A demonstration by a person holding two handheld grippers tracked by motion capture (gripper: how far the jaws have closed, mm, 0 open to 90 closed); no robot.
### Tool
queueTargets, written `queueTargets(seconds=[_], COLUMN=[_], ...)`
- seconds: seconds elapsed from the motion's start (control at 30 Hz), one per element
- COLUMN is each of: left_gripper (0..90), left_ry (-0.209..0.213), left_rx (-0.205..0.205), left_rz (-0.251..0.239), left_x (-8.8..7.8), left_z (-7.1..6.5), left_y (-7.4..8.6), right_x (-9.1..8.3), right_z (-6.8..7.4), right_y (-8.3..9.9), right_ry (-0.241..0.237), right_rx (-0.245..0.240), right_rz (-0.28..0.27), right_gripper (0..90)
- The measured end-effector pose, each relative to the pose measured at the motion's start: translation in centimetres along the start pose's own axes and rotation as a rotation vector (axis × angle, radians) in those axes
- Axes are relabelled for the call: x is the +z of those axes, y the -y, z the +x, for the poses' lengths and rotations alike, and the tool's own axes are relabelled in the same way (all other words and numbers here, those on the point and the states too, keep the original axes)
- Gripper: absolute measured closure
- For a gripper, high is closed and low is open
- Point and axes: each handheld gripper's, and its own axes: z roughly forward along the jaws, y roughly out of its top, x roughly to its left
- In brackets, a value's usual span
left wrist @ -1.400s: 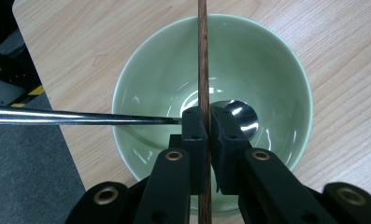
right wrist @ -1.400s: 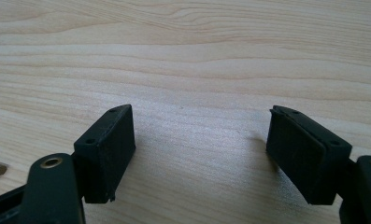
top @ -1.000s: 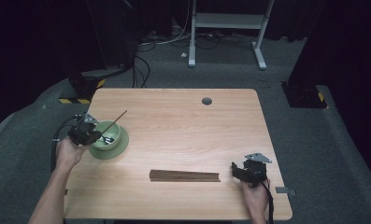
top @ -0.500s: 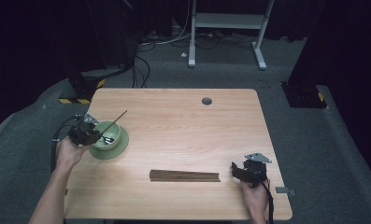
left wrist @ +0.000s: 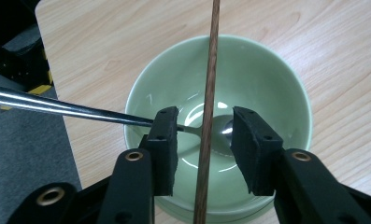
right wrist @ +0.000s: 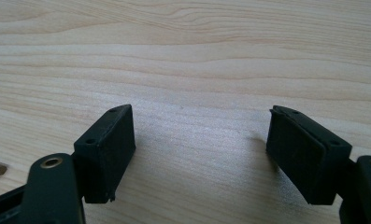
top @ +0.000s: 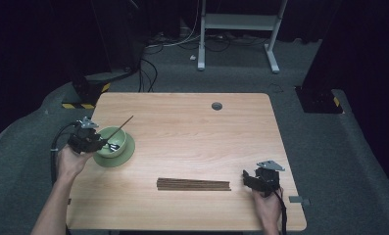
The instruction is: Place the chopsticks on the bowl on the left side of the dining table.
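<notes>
right hand-held gripper [top: 245, 179] nearest, resting on counter [top: 192, 127], jaws wide apart, nothing between them. row of chopsticks [top: 193, 184] just left of it, untouched. farther left, left hand-held gripper [left wrist: 204, 135] over green bowl [left wrist: 267, 74]; jaws have just been opening, about half spread, pads clear of chopstick [left wrist: 210, 93] standing between them. chopstick leans in bowl beside metal spoon [left wrist: 57, 107]. judgement: chopstick just let go into bowl; next likely fetch another from row.
</notes>
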Motion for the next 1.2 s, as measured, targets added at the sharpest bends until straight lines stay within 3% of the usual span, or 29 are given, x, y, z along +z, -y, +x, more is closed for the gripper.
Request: queueTargets(seconds=[0.27, 0.37, 0.57, 0.73, 1.0, 1.2], left_gripper=[53.3, 50.8, 47.6, 46.2, 45.5, 45.2], left_ry=[0.006, 0.031, 0.046, 0.087, 0.123, 0.143], left_rx=[-0.046, -0.097, -0.142, -0.178, -0.179, -0.211], left_rz=[-0.053, -0.072, -0.108, -0.139, -0.167, -0.189], left_x=[-0.8, -1.1, -1.4, -2.0, -2.6, -2.9], left_z=[-0.6, -1.0, -1.8, -2.7, -3.8, -4.4], left_y=[-0.2, -0.2, -0.1, 0.0, -0.1, -0.1], right_x=[0.0, 0.0, 0.0, 0.0, 0.0, 0.0], right_z=[0.0, 0.0, 0.0, 0.0, 0.0, 0.0], right_y=[0.0, 0.0, 0.0, 0.0, 0.0, 0.0], right_ry=[0.000, 0.000, 0.000, 0.000, 0.000, 0.000], right_rx=[0.000, -0.001, 0.000, 0.000, 0.000, -0.001], right_rz=[0.000, -0.001, 0.000, -0.001, 0.000, 0.000], right_gripper=[23.2, 23.2, 23.2, 23.2, 23.2, 23.2])
